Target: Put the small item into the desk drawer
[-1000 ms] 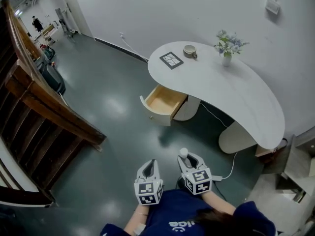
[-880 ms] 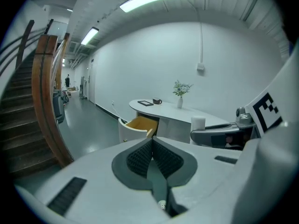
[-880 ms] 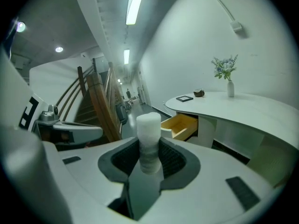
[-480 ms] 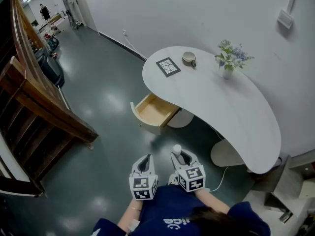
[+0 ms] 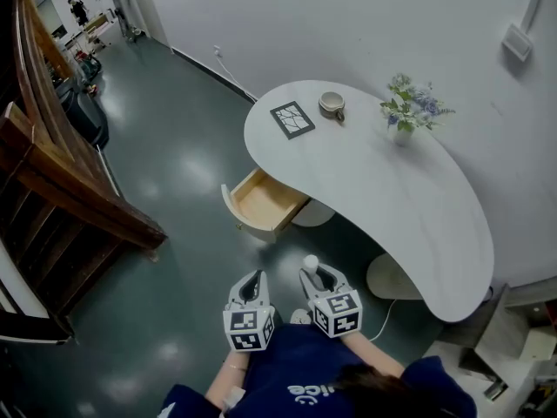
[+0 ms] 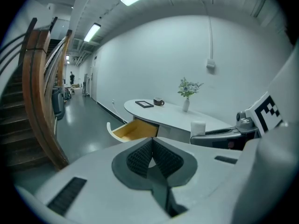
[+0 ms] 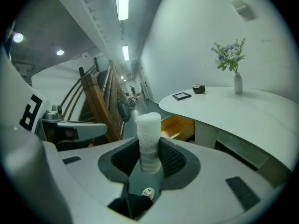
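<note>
Right gripper (image 7: 149, 157): jaws clenched on the small white cylinder (image 7: 148, 136), held upright. Left gripper (image 6: 150, 157): jaws pressed together, nothing between them. The drawer (image 5: 264, 202) under the curved white table (image 5: 383, 181) stands open, well apart from both grippers. Outstanding: approach, placing, release.

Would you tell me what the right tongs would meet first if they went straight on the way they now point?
Probably the open drawer: it sits just behind the roll held in the right tongs. Nothing shows in between, though depth is unclear.
</note>
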Action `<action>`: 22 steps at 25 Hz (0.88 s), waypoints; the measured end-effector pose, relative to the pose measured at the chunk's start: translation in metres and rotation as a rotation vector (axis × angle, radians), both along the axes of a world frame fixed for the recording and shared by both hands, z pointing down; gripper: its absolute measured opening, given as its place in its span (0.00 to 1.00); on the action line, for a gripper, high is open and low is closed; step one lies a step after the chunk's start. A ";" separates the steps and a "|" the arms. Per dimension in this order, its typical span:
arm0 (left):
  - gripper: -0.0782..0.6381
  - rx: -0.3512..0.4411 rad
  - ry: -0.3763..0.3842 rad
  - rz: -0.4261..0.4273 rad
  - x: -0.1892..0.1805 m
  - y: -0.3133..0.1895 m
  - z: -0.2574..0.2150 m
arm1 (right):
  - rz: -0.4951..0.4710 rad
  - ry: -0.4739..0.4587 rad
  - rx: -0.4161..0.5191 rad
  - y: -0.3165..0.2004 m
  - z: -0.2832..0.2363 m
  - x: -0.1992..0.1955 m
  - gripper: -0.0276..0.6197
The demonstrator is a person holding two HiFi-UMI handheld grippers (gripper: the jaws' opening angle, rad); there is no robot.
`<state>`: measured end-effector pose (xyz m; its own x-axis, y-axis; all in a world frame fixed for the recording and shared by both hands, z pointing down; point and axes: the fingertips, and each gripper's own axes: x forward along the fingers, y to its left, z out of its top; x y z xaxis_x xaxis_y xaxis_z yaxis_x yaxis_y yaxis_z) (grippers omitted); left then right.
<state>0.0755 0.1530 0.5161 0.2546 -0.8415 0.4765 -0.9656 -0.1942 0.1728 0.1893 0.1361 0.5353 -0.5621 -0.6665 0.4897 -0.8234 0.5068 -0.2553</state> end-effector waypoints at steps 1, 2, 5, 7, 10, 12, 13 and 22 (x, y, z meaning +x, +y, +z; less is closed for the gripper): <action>0.11 0.004 -0.001 -0.003 -0.003 -0.005 -0.001 | 0.000 0.001 -0.005 -0.003 0.002 -0.001 0.25; 0.11 0.007 0.000 -0.005 -0.006 -0.010 -0.001 | 0.000 0.002 -0.008 -0.007 0.003 -0.003 0.25; 0.11 -0.001 0.002 -0.005 -0.018 -0.028 0.003 | 0.007 0.010 -0.012 -0.025 0.007 -0.008 0.25; 0.11 -0.010 0.004 0.003 -0.024 -0.044 0.006 | 0.026 0.017 -0.017 -0.041 0.010 -0.009 0.25; 0.11 -0.008 0.004 0.029 -0.035 -0.072 0.006 | 0.051 0.025 -0.030 -0.063 0.013 -0.017 0.25; 0.11 -0.006 0.009 0.049 -0.044 -0.093 0.006 | 0.060 0.033 -0.034 -0.078 0.015 -0.026 0.25; 0.11 -0.004 0.010 0.060 -0.047 -0.104 0.006 | 0.065 0.038 -0.036 -0.084 0.016 -0.031 0.25; 0.11 -0.023 0.024 0.173 -0.069 -0.179 0.018 | 0.098 0.078 -0.090 -0.131 0.028 -0.061 0.25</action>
<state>0.0061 -0.0261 0.5339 0.4061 -0.7730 0.4874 -0.9137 -0.3524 0.2022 0.1279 0.0049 0.5630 -0.4544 -0.6681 0.5892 -0.8869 0.4010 -0.2293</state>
